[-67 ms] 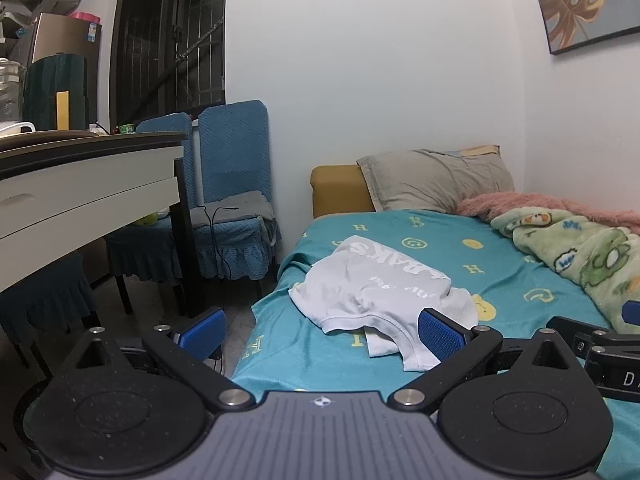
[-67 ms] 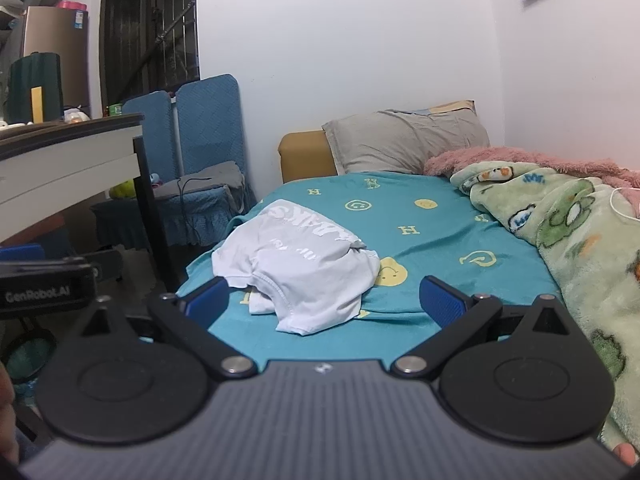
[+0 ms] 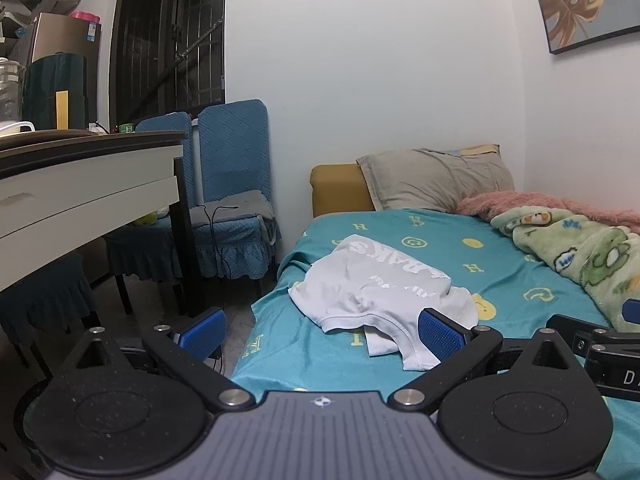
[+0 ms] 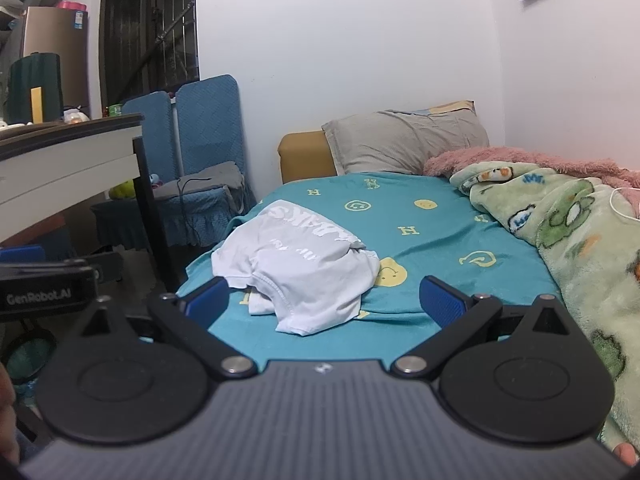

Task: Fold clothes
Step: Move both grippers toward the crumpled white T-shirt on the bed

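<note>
A crumpled white T-shirt (image 3: 380, 292) with pale lettering lies on the teal bed sheet (image 3: 500, 280), near the bed's left edge; the right wrist view shows the same T-shirt (image 4: 304, 268) on the sheet (image 4: 420, 216). My left gripper (image 3: 322, 332) stands wide open short of the shirt, its blue pads apart with nothing between them. My right gripper (image 4: 324, 302) is also wide open, held back from the shirt's near hem. Part of the right gripper shows at the left wrist view's right edge.
A green cartoon blanket (image 4: 580, 232) and pink fleece (image 4: 520, 160) fill the bed's right side. A grey pillow (image 3: 432, 180) leans on a yellow headboard. A white desk (image 3: 80, 200) and blue-covered chairs (image 3: 232, 200) stand left of the bed.
</note>
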`<action>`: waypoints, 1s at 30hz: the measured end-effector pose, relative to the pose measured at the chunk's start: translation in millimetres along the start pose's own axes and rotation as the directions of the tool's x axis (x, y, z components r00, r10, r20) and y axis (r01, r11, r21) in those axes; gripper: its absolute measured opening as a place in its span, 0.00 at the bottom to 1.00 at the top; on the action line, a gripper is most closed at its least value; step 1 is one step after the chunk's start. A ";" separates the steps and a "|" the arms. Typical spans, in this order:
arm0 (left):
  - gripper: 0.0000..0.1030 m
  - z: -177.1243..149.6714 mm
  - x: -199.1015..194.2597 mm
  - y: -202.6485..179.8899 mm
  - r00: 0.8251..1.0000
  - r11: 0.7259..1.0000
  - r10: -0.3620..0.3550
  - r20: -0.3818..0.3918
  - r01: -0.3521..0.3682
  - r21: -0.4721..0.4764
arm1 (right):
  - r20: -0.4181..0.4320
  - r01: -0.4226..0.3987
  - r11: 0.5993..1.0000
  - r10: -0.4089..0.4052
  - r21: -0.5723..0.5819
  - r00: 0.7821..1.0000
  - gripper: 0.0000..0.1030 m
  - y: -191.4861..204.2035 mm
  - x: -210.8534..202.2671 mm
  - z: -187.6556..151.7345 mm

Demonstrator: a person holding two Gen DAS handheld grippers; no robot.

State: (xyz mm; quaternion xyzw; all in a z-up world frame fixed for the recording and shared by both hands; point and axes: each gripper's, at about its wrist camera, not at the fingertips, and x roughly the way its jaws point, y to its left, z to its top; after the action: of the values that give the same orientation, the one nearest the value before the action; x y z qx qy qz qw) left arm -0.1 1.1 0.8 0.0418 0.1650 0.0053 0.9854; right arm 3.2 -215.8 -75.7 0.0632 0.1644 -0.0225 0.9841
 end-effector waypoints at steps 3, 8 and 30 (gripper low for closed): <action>1.00 -0.1 -2.9 -1.1 1.000 1.000 -0.006 0.004 0.006 0.006 | -0.003 0.005 1.000 -0.005 -0.002 1.000 1.00 4.0 -1.3 0.7; 1.00 -4.9 -0.4 -3.2 1.000 1.000 -0.008 -0.013 0.008 0.009 | -0.006 -0.002 1.000 0.002 -0.006 1.000 1.00 2.8 -2.4 -1.3; 1.00 -5.0 5.1 -3.8 0.999 1.000 -0.013 -0.039 0.013 0.012 | -0.020 -0.029 1.000 0.028 -0.002 0.999 1.00 4.1 4.2 -3.4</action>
State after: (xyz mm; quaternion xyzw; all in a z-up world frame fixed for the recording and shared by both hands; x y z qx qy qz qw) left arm 3.1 -2.2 -5.9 0.0467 0.1845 -0.0014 0.9817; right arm 6.3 -211.4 -79.8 0.0644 0.1733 -0.0076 0.9827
